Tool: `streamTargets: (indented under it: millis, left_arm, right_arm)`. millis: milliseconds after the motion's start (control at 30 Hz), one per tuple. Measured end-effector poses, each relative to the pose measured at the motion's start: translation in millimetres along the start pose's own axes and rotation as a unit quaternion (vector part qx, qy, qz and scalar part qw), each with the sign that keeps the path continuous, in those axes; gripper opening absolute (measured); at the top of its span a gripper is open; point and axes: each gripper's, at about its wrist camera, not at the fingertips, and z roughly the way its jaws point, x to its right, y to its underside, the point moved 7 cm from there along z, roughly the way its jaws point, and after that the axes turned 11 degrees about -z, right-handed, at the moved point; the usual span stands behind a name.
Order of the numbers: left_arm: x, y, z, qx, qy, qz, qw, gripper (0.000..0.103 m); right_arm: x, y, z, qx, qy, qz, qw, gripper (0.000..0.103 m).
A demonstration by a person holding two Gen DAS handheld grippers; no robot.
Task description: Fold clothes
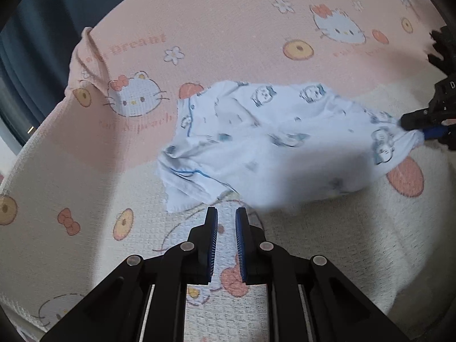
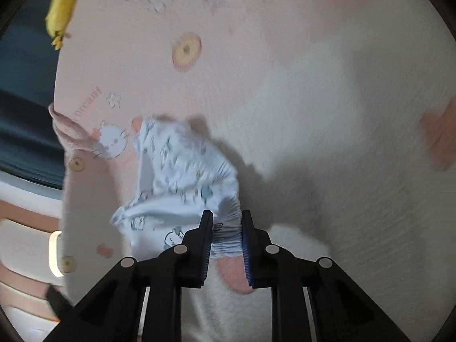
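A small white garment (image 1: 256, 142) with a blue cartoon print and blue piping lies crumpled on the bed cover. In the left wrist view my right gripper (image 1: 413, 129) reaches in from the right edge and pinches the garment's right end. The right wrist view shows that gripper (image 2: 227, 216) shut on the gathered hem of the garment (image 2: 182, 176), with cloth bunched between its pads. My left gripper (image 1: 226, 213) hovers just short of the garment's near edge. Its jaws are almost together and hold nothing.
The pink and cream cover (image 1: 228, 28) with cat, bow and doughnut prints fills both views. A fold of it stands up at the left (image 1: 88, 54). Beyond its left edge are dark blue surroundings (image 1: 34, 42) and a yellow object (image 2: 61, 8).
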Motion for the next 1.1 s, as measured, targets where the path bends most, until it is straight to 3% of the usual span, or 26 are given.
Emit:
streamTargets:
  millis: [67, 133, 233, 400, 433, 500, 533, 567, 633, 700, 1033, 1100]
  left_arm:
    - [-4, 1, 0, -0.008, 0.009, -0.014, 0.9998, 0.011]
    - [-10, 3, 2, -0.028, 0.043, -0.057, 0.9971, 0.011]
    - [-21, 5, 7, -0.061, 0.105, -0.149, 0.9813, 0.011]
    - [-49, 12, 25, -0.106, 0.174, -0.308, 0.9294, 0.013]
    - [-51, 14, 26, -0.112, 0.183, -0.327, 0.9204, 0.020]
    - [-52, 21, 30, -0.132, 0.206, -0.369, 0.8965, 0.043]
    - [-52, 24, 31, -0.137, 0.218, -0.388, 0.8849, 0.059]
    - [-53, 27, 33, -0.139, 0.230, -0.409, 0.8720, 0.062]
    - [-53, 29, 36, -0.139, 0.241, -0.433, 0.8576, 0.062]
    - [-51, 28, 38, -0.138, 0.237, -0.432, 0.8594, 0.062]
    - [-22, 15, 46, -0.131, 0.248, -0.395, 0.8750, 0.062]
    - [-18, 13, 48, -0.126, 0.240, -0.378, 0.8853, 0.062]
  right_arm:
    - [4, -6, -10, 0.016, 0.026, -0.013, 0.999, 0.018]
    - [6, -5, -8, 0.008, 0.028, -0.009, 1.000, 0.018]
    - [6, 0, -4, 0.000, 0.032, -0.009, 0.999, 0.018]
    - [6, 2, -4, 0.001, 0.027, -0.002, 1.000, 0.021]
    - [7, 2, -5, 0.001, 0.026, 0.002, 1.000, 0.022]
    - [9, 4, -7, -0.001, 0.020, 0.007, 1.000, 0.023]
    - [10, 4, -9, -0.002, 0.017, 0.009, 1.000, 0.024]
    - [10, 5, -10, -0.002, 0.014, 0.011, 1.000, 0.029]
    - [8, 8, -12, -0.001, 0.010, 0.018, 1.000, 0.037]
    - [8, 10, -14, -0.001, 0.006, 0.027, 1.000, 0.043]
    - [-4, 20, 4, -0.039, -0.029, 0.033, 0.998, 0.044]
    - [-5, 19, 7, -0.041, -0.028, 0.024, 0.998, 0.044]
